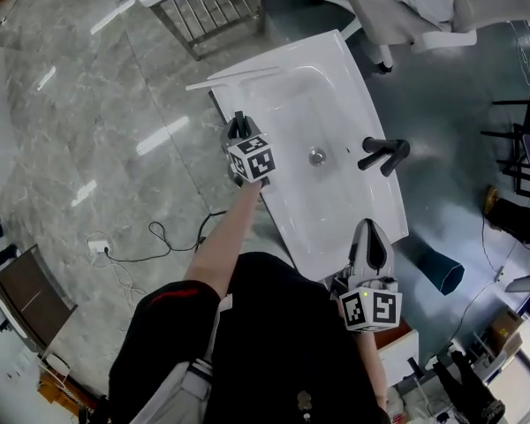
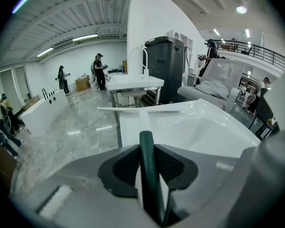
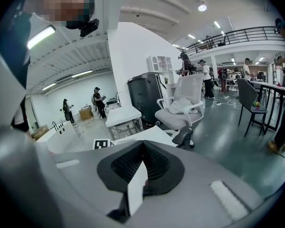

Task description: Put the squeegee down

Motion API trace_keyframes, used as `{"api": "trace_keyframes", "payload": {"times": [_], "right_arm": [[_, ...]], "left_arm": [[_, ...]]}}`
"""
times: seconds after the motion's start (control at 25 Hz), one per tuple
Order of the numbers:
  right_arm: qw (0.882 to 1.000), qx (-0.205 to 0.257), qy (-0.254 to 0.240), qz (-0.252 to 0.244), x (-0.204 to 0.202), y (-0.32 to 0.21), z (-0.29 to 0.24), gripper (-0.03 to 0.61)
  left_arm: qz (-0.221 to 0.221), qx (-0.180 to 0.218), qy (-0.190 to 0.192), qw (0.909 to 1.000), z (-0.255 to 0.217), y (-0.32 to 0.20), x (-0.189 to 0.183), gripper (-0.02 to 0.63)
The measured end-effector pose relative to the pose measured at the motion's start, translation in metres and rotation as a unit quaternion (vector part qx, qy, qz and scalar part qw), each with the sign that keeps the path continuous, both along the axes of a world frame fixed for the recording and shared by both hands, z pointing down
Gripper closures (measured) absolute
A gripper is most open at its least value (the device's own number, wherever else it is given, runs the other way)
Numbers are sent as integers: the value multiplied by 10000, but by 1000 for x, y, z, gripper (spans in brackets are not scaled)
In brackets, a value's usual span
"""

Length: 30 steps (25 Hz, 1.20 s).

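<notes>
The squeegee [image 1: 233,79] has a dark green handle [image 2: 147,161], a white shaft and a long white blade [image 2: 137,109]. The blade lies crosswise at the far rim of the white sink [image 1: 340,56]. My left gripper [image 1: 239,124] is shut on the handle over the sink's left edge and points down at the basin [image 2: 209,129]. In the left gripper view [image 2: 147,151] both pads press the handle. My right gripper [image 1: 369,237] hangs at the sink's near right corner. In the right gripper view [image 3: 142,148] its jaws meet with nothing between them.
A black faucet [image 1: 384,155] stands on the sink's right side, with the drain [image 1: 316,156] mid-basin. A metal rack [image 1: 214,9] and a white office chair [image 1: 424,7] stand beyond the sink. A cable [image 1: 159,237] trails on the marble floor at left. Several people stand far off [image 2: 99,70].
</notes>
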State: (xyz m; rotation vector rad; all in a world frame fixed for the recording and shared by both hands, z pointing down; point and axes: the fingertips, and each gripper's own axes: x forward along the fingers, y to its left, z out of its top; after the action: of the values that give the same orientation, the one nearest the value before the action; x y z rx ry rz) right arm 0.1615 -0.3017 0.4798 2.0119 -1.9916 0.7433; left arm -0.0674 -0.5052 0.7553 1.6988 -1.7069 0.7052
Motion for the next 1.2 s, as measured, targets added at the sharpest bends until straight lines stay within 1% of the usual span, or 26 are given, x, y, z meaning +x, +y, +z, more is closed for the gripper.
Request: {"api": "trace_keyframes", "payload": {"times": [0.16,0.44,0.6,0.8,1.0,1.2], "right_arm": [[10000,14,8,-6,-4,-2,-1,577],[10000,32,17,-4,-7,-1,0,577],[10000,33,18,-23,-7,1,0,577],[9999,73,16,-91,-9,1,-2,577],[9998,128,-26,-177,-13,3,-3,577],[9994,217,-76,-269,-14,11,-7,577]], "left_arm": [[61,-38,-14,10000,4,1,-1,507],[158,42,71,9998,6,2,-2,506],[278,130,51,9995,3,1,1,499],[338,157,85,9993,0,3,4,456],[470,349,242,9980,-11,6,6,400],[506,471,203,9974,-27,15,4,396]]}}
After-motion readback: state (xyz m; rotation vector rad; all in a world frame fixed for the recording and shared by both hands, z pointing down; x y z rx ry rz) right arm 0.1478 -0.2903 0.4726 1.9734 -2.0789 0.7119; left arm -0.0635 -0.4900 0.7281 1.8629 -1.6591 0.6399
